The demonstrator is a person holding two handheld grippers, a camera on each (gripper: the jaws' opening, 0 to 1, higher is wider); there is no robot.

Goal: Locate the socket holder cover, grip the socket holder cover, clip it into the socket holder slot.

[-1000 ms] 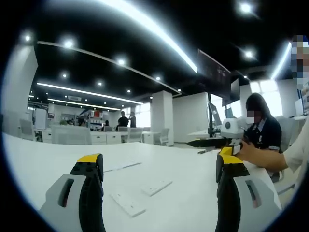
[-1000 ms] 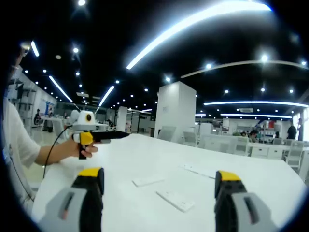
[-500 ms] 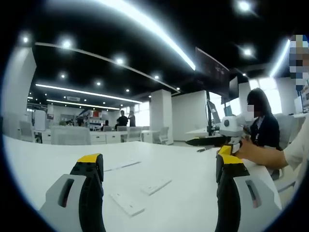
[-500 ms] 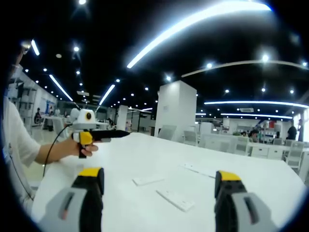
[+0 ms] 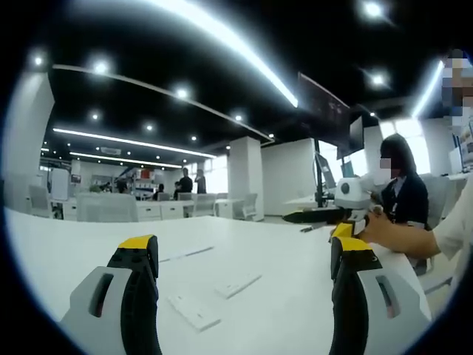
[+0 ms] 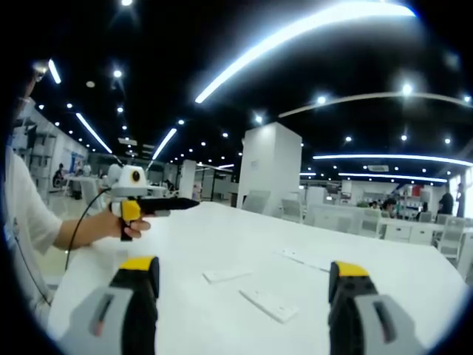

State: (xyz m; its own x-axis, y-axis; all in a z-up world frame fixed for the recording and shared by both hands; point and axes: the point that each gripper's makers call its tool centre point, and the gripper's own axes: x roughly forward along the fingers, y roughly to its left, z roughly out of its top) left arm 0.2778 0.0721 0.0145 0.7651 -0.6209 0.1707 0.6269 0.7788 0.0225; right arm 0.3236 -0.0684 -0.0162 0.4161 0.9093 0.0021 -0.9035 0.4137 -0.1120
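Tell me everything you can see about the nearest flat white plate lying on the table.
The nearest plate is a thin, flat, white rectangular piece, plastic by the look, lying flat on the white table, angled to the view. Nothing touches it. It lies ahead between the right gripper's open jaws, and likewise in the left gripper view.

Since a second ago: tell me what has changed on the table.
Nothing has visibly moved. Both white plates lie flat on the white table as before, untouched. The left gripper and right gripper stay open above it, holding nothing.
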